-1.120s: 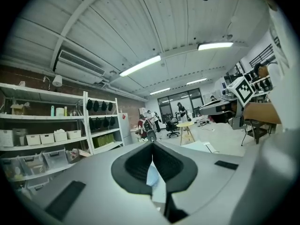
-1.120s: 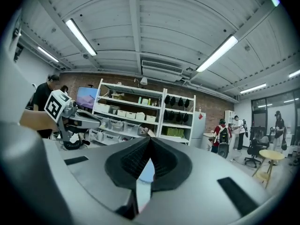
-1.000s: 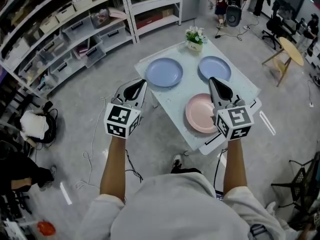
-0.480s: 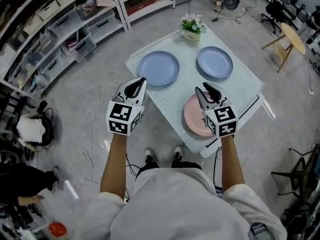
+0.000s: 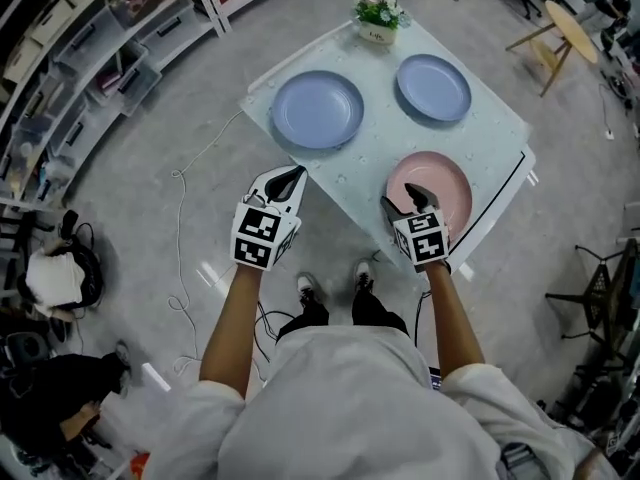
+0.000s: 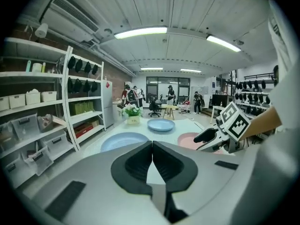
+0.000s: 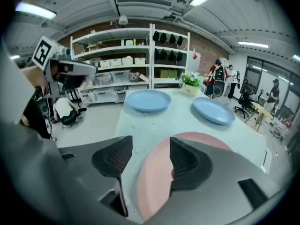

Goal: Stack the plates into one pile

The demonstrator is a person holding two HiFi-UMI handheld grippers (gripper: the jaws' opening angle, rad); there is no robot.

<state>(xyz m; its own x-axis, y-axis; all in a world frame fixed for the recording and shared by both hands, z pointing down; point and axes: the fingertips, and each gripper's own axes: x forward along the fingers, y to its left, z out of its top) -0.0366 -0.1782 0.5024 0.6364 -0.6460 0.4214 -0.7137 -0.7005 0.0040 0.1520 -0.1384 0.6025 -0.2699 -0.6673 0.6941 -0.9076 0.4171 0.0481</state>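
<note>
Our right gripper (image 5: 404,200) jaws are opening over the near rim of the pink plate (image 5: 442,181), near right on the table (image 5: 385,133), nothing pinched yet, ready to grab it, while our left gripper (image 5: 286,180) hangs shut, spare.

1. Three plates lie apart on the table (image 5: 385,143).
2. The near plate (image 5: 450,173) lies at the table's near right edge.
3. The far-left plate (image 5: 317,109) lies beyond it to the left, and the far-right plate (image 5: 433,87) lies right of that one.
4. A potted plant (image 5: 378,13) stands at the far corner, behind and between the two far plates.
5. Shelves (image 5: 90,48) stand on the floor, far left of the table.
</note>
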